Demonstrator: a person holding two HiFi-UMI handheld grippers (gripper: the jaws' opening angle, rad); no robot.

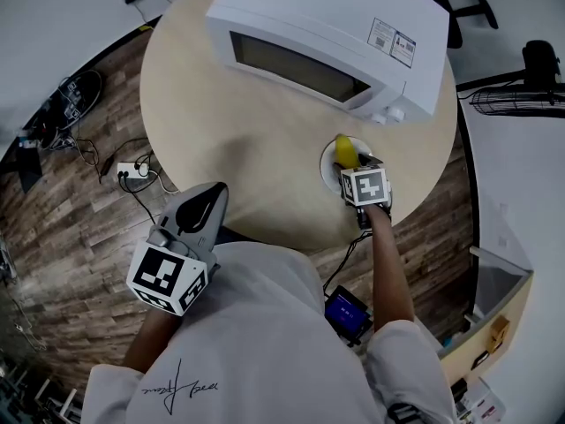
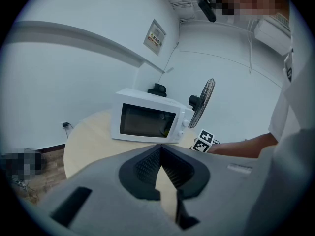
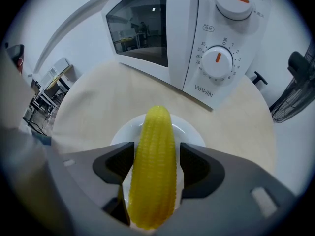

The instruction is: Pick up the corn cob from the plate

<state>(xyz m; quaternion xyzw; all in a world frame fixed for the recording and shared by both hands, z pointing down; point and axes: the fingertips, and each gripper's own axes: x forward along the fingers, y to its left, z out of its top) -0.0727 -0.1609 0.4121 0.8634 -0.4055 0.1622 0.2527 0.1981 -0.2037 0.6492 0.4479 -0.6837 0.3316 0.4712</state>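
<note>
right gripper [image 3: 156, 156] fingers [image 3: 199, 166] apart astride the corn cob [image 3: 155, 186], not yet clamped; cob still on plate [image 3: 193, 133]. left gripper [image 2: 160, 168] fingers together, idle.

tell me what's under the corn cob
A white plate on the round table; its rim shows beside the corn cob. The plate's middle is hidden by the cob and by the right gripper, whose open jaws flank the cob.

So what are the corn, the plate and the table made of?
The corn cob looks like plastic, a toy maybe; its yellow kernels are very even and a bit glossy. The plate: smooth glossy white, likely ceramic or plastic. The table: pale matt top, probably wood or laminate; I can't tell which.
</note>
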